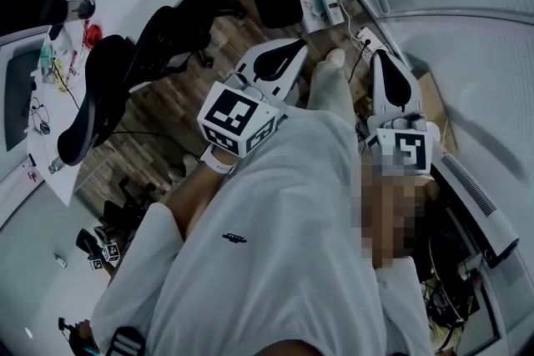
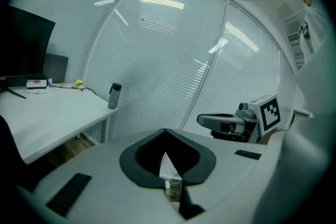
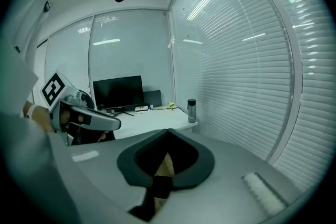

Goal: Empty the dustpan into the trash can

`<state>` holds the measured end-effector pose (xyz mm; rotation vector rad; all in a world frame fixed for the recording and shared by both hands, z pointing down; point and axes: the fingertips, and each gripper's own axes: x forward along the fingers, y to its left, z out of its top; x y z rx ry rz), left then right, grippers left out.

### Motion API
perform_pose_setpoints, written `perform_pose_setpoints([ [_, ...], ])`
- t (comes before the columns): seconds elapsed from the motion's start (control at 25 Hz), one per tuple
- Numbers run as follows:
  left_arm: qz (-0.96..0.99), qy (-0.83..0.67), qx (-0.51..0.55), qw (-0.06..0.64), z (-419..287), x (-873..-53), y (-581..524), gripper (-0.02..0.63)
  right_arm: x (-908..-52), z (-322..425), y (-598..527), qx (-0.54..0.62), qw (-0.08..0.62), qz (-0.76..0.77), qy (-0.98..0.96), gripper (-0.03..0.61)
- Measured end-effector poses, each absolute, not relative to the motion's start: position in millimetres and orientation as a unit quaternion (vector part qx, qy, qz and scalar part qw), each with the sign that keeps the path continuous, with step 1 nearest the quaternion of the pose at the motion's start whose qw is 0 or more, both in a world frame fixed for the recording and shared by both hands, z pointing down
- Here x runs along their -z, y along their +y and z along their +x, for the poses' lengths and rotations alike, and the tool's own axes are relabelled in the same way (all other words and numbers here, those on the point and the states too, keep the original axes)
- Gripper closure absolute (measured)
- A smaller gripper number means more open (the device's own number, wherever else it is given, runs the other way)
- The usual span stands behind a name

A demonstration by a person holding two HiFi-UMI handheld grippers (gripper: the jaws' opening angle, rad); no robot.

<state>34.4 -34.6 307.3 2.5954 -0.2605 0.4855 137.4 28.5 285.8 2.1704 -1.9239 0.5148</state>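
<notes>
- Two tools are out front, both clenched on nothing. The left tool [image 1: 297, 51] and the right tool [image 1: 381, 58] point ahead over the wood floor [image 1: 167, 137], well apart, each with a marker cube [image 1: 238, 119] at its back end.
- In the left gripper view the black pads [image 2: 134, 165] meet at the tips with nothing caught between them. It's the same story in the right gripper view.
- No view shows the dustpan. A black square-ish thing [image 1: 276, 4] sits on the floor ahead of the left tool, just beside a small white box [image 1: 321, 10]. Whether that is the trash can, I cannot tell.
- The person's white top [image 1: 284, 246] fills the middle of the head view and blocks the floor underneath. A pale leg and foot [image 1: 329, 79] stick out between the two tools.
- Off to the left, a black office chair [image 1: 104, 96] stands on the floor.
- Ahead in both gripper views is a white counter [image 2: 47, 113]. It carries a dark monitor [image 3: 118, 93], a bottle [image 3: 191, 110] upright near the corner and a small yellow item [image 2: 78, 82].
- Closed blinds [image 3: 247, 60] cover the glass behind the counter and along the right side.
- A white power strip [image 1: 367, 37] lies on the floor close to the right tool's tip. A long white unit [image 1: 476, 200] runs along the right wall, with tangled cables [image 1: 446, 296] below it.
</notes>
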Motion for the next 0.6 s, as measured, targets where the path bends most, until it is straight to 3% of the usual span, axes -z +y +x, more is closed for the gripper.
perform_pose_setpoints([
  [0.48,0.944,-0.108,-0.195,0.245,74.5,-348.2,-56.0,0.607,-329.8,193.4,9.4,-0.205,0.107,0.738,-0.634,0.565],
  [0.56,0.942,-0.111,-0.2,0.245,81.1,-356.2,-59.2,0.607,-341.1,199.7,3.9,-0.215,0.109,0.73,-0.64,0.477],
  [0.6,0.941,-0.112,-0.202,0.246,84.5,-360.4,-60.3,0.607,-346.6,202.7,1.1,-0.219,0.111,0.726,-0.642,0.477],
])
